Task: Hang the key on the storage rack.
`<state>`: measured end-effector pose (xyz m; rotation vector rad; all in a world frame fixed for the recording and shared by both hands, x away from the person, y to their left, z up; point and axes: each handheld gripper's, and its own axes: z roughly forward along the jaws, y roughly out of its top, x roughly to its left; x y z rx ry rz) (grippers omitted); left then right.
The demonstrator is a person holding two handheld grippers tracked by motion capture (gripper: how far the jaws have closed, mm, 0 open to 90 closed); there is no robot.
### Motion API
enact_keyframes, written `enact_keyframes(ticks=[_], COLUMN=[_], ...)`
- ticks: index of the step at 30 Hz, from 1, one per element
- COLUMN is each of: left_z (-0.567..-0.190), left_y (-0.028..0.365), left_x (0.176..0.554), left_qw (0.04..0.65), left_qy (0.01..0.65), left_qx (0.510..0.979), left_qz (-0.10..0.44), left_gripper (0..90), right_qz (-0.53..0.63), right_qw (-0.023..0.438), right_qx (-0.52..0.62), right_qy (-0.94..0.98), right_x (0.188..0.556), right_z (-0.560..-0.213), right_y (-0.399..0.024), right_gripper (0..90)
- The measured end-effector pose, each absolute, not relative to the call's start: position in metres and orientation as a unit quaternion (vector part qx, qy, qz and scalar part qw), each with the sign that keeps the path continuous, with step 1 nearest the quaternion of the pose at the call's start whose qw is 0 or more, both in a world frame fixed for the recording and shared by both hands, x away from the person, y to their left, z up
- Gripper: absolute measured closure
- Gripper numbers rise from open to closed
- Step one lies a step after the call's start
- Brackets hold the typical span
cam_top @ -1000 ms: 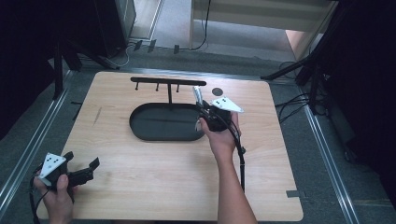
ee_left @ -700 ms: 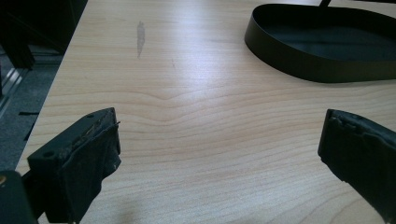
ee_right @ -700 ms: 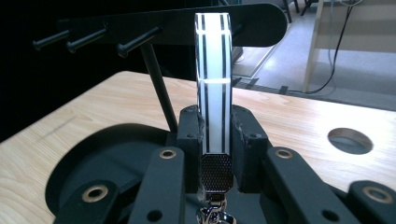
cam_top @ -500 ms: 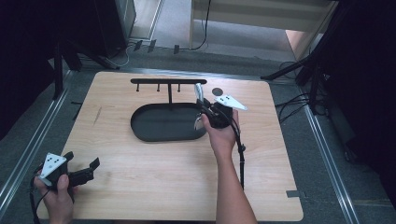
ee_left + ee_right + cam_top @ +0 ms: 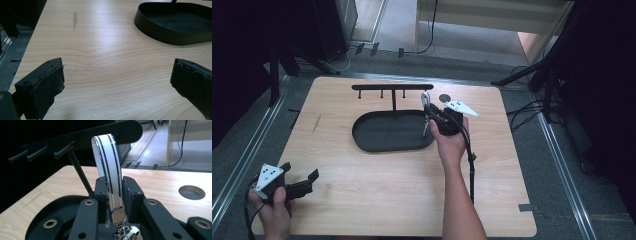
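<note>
1. White strap (image 5: 108, 167) with 2 dark stripes along each edge, looped at the top and ending below in a silvery mesh tab and clasp, stands upright between the jaws of the right hand-held gripper (image 5: 114, 195).
2. That right hand-held gripper is clamped on the strap, its pads pressing both flat sides just above the mesh tab.
3. In the right gripper view the top of the loop sits close under the black rack bar (image 5: 82, 137), beside 3 pegs; whether it touches the bar is hard to tell.
4. From above, the strap (image 5: 426, 98) rises at the right end of the rack, over the right rim of the black oval tray (image 5: 392, 131).
5. Left hand-held gripper (image 5: 301, 186) rests at the near-left corner of the wooden surface (image 5: 377, 185), well apart from the tray, jaws spread wide with nothing between them.
6. A round hole (image 5: 444, 98) lies in the surface just beyond the right hand.
</note>
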<state>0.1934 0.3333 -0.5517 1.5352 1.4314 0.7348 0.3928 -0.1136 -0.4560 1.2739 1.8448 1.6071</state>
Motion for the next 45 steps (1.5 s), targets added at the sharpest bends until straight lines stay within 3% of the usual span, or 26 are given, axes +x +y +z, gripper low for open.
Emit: enact_keyframes(ticks=[18,31,40,45], left_z=[-0.552,-0.552,-0.552,-0.552], left_y=[0.334,0.334,0.334,0.334], left_x=[0.194,0.194,0.194,0.194], left_qw=[0.443,0.444,0.444,0.444], left_qy=[0.577,0.578,0.578,0.577], left_qx=[0.619,0.618,0.618,0.619], left_qz=[0.296,0.295,0.294,0.295], left_gripper=[0.0,0.0,0.0,0.0], right_qz=[0.591,0.579,0.548,0.548], right_qw=[0.182,0.223,0.253,0.255], right_qx=[0.475,0.482,0.488,0.487], right_qy=[0.626,0.618,0.63,0.63], right_x=[0.403,0.403,0.405,0.405], right_z=[-0.46,-0.458,-0.456,-0.455], right_y=[-0.115,-0.112,-0.105,-0.104], right_gripper=[73.4,70.7,84.5,81.8])
